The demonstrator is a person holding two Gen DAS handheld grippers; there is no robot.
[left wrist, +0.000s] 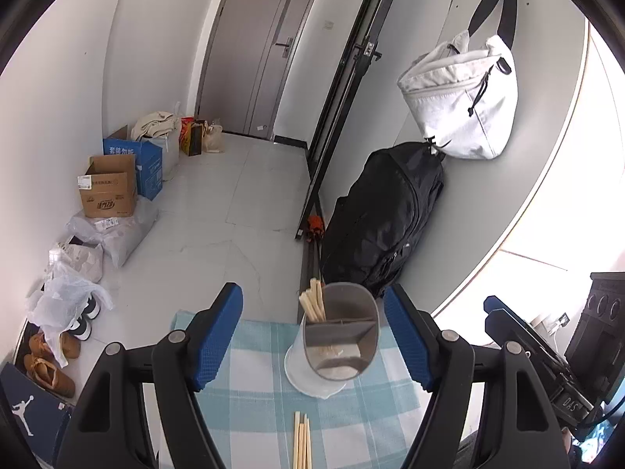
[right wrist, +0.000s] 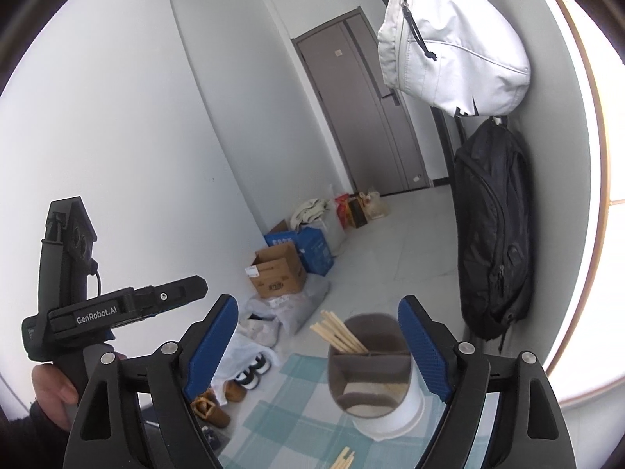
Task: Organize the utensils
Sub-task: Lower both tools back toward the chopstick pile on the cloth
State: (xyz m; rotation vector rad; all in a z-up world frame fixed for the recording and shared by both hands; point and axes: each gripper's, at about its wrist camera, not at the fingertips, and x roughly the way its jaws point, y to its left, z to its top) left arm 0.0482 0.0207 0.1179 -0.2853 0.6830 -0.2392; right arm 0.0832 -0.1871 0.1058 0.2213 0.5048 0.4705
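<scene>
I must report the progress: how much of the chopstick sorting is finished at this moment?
Done: several chopsticks already stand in one compartment of the utensil holder. In hand: nothing; the left gripper and the right gripper both have open jaws with nothing gripped. Left: a few loose chopsticks lie on the checked cloth in front of the holder and are not yet put in.
</scene>
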